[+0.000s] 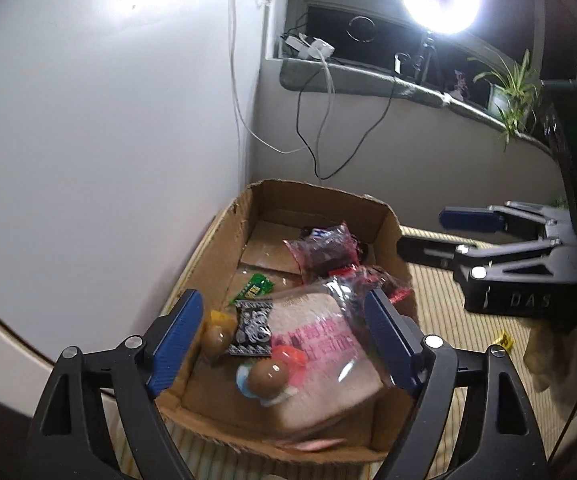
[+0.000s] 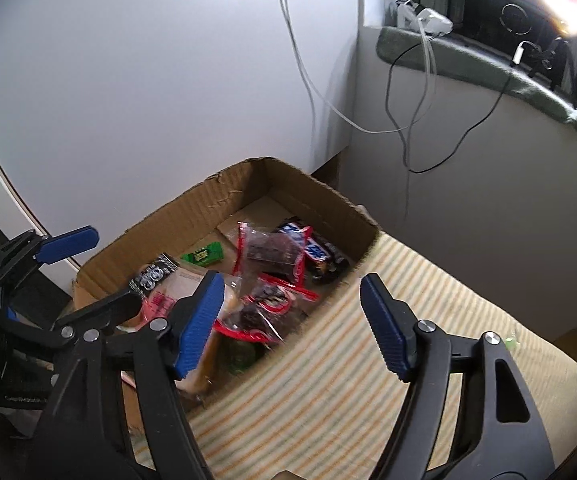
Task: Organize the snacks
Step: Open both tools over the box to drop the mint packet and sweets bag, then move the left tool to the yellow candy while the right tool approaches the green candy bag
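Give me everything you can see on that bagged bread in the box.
The bagged bread is a pale brown slab in clear crinkly plastic with pink print, blurred here. It lies tilted at the near end of the cardboard box, on top of other snacks, a brown-capped piece resting on it. The left gripper straddles it with jaws open, pads not pressing it.

We see an open cardboard box on the striped cloth, holding a bagged bread slice lying flat, red-edged packets, a green packet and brown sweets.
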A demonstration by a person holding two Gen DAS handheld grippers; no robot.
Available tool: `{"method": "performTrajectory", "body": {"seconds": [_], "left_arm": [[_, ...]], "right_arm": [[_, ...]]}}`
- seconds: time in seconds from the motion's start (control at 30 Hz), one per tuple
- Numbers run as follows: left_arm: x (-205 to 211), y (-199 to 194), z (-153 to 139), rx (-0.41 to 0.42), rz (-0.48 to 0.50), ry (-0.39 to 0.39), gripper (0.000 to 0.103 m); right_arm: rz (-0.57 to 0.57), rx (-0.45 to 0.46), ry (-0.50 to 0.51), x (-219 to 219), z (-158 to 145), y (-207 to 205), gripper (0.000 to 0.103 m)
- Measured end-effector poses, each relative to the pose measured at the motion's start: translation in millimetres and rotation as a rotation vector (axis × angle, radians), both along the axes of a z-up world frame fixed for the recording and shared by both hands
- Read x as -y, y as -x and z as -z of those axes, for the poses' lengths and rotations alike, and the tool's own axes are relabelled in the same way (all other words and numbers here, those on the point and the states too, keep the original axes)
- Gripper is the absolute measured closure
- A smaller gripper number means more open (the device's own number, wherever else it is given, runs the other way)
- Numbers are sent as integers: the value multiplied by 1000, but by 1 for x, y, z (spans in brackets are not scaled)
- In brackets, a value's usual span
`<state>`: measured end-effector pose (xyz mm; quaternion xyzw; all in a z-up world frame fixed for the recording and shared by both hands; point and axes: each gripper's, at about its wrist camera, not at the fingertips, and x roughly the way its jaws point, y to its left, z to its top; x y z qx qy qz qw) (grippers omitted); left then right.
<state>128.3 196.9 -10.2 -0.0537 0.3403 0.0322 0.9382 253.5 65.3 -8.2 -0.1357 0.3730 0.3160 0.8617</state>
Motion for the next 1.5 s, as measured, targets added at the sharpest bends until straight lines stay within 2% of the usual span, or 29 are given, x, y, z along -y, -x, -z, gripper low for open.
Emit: {"method": "performTrajectory", "body": {"seconds": [0.17,0.4,0.57,0.87,1.07,1.2,1.27,1.5], "left_arm": [[21,8,-1,-14,25,-20,20],[57,17,-4,-18,61,-54,20],[92,20,0,-9,122,-56,20],[167,11,24,-49,288,-61,20],[202,0,39,-95,390,-63,21],[211,-8,46,-110,404,-56,21],[216,-13,49,-121,417,-57,25],[234,-27,63,-154,468,-126,31]], "right_arm": [[32,6,-10,26,-6,5,30],[111,36,-6,84,-11,15,30],[188,69,4,144,-13,18,30],[266,40,58,224,6,4,30],[256,1,60,249,24,-9,30],[227,-4,56,251,30,-17,30],[220,-3,51,250,32,-21,30],[189,-23,22,235,43,-39,30]]}}
